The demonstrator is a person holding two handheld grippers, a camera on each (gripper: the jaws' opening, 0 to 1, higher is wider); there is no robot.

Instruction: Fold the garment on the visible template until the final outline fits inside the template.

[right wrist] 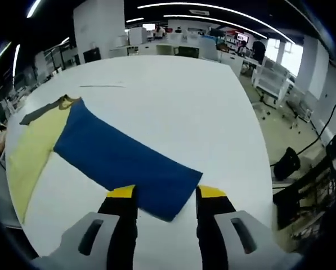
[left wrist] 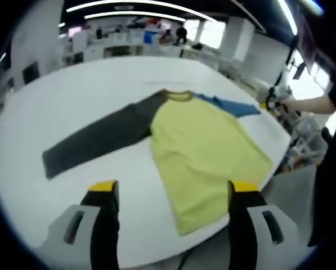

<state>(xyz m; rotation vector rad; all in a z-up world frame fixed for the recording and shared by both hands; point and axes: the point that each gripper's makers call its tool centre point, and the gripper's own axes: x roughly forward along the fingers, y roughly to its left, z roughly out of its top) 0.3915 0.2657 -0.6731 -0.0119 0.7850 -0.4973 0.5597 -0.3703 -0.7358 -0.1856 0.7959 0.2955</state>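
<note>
White and wide, the table (left wrist: pixel 55 112) holds 1 shirt (left wrist: pixel 204 146) that lies flat on it.

From the left gripper view, the left gripper (left wrist: pixel 170 194) hangs over the near edge of the table with its 2 yellow-tipped jaws wide apart and nothing between them. Just past the jaws is the yellow body of the shirt, with its bottom hem near the table edge. A dark gray sleeve (left wrist: pixel 97 138) stretches out flat to one side. Farther back, a blue sleeve (left wrist: pixel 232 106) goes the other way. Past the table edge, a person's arm (left wrist: pixel 308 104) reaches in beside the blue sleeve. Far behind are desks and long ceiling lights (left wrist: pixel 139 14).

From the right gripper view, the right gripper (right wrist: pixel 162 194) is low over the table, jaws apart and holding nothing. The end of the blue sleeve (right wrist: pixel 122 160) lies between and just past the jaw tips. The sleeve runs away to the yellow body (right wrist: pixel 35 146), and the gray sleeve shows beyond it. A thin strip (right wrist: pixel 103 86) lies on the bare table farther off.
</note>
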